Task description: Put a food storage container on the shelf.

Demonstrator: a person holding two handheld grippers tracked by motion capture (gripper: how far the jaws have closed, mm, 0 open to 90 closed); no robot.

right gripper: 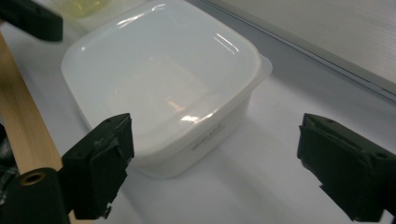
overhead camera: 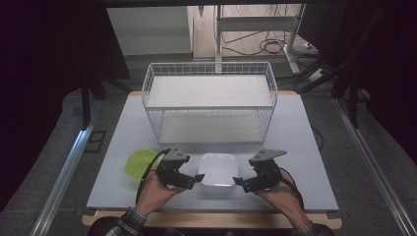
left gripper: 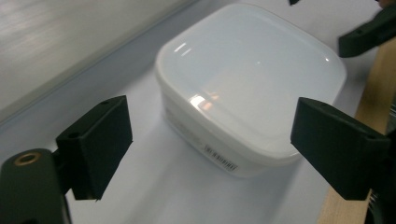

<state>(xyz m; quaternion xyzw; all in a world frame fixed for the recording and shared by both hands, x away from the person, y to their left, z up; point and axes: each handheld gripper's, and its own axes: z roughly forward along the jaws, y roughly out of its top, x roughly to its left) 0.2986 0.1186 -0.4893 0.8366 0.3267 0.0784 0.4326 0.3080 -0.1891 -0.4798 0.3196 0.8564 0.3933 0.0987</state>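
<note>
- The person's hands are coming in over the near edge of the desk, where a wooden strip is showing along the front.
- The left tool is sitting just left of a white lidded container, its jaws spread wide apart and gripping nothing; in the left gripper view the container is lying between and beyond the jaws, not touching them.
- The right tool is facing it from just right of the container, jaws likewise wide apart and empty; in the right gripper view the container is standing clear of both jaws.
- A yellow-green bowl is resting left of the left hand, near the desk's left edge.
- Bare desk is lying open to the right of the right hand.
- A white wire basket is standing farther back, filling the middle of the far side.
</note>
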